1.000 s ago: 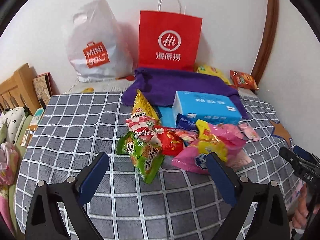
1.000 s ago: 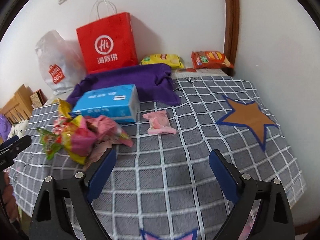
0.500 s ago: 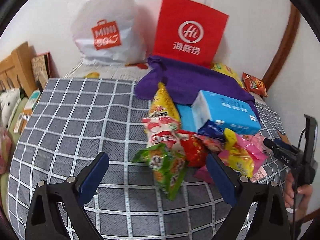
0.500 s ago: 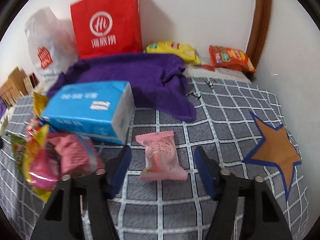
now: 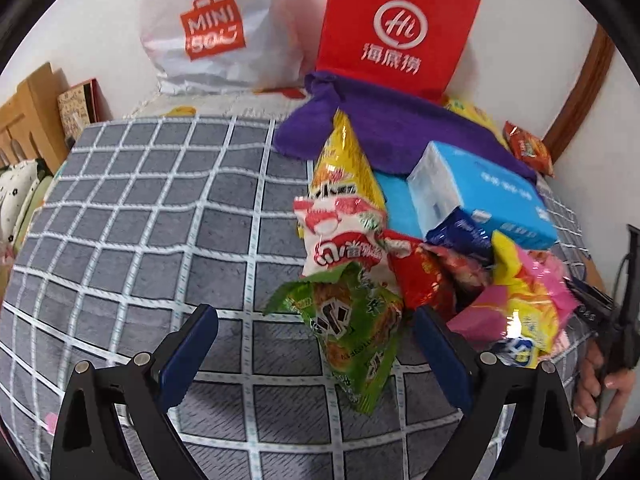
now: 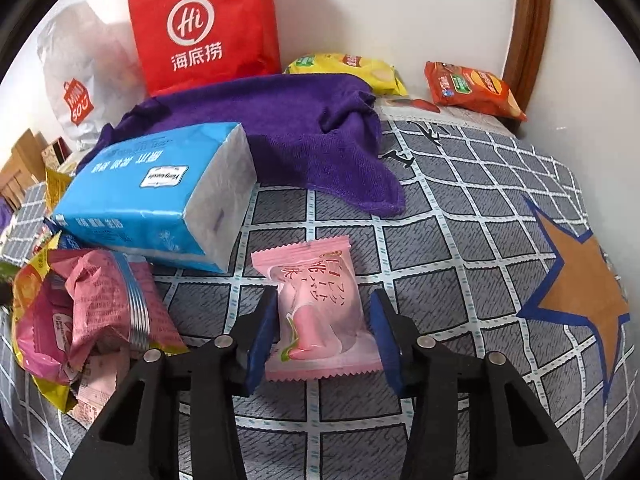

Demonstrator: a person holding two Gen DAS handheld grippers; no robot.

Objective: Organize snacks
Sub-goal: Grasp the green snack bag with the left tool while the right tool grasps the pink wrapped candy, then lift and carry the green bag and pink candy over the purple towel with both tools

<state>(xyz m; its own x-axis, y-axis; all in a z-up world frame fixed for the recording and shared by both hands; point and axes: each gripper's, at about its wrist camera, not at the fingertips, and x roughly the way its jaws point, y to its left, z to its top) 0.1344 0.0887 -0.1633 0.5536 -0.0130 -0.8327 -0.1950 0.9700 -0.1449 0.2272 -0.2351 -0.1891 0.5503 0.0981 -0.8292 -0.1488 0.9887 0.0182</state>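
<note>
The right gripper [image 6: 324, 336] points down at the checked grey surface [image 6: 460, 240], its blue pads on either side of a pink snack packet [image 6: 320, 312] that lies flat on the cloth. Its jaws have just been closing around this packet; the left pad sits at the packet's edge and the right pad stands just beside the other edge, so a firm grip cannot be told. At ten o'clock from the packet lies a blue tissue pack [image 6: 156, 196], with a purple towel [image 6: 272, 128] behind it at twelve o'clock. A crumpled pink wrapper [image 6: 96, 308] and other snacks lie at nine o'clock. A red paper bag [image 6: 204, 28] and a white plastic bag [image 6: 80, 72] stand against the wall, and a yellow chip bag [image 6: 348, 70] and an orange chip bag [image 6: 472, 90] lie at one o'clock near it. A brown star [image 6: 580, 292] is at three o'clock on the cloth.

The left gripper [image 5: 316, 340] hangs wide open and holds nothing. A green snack bag [image 5: 352, 332] lies between its pads, nearer the right one, touching neither. Behind it at twelve o'clock the snack pile rises: a white and red bag [image 5: 340, 236], a tall yellow bag [image 5: 344, 164], a red packet [image 5: 424, 280] and a pink and yellow bag [image 5: 524, 304] at two o'clock. A hand [image 5: 604, 384] shows at the right edge.
</note>
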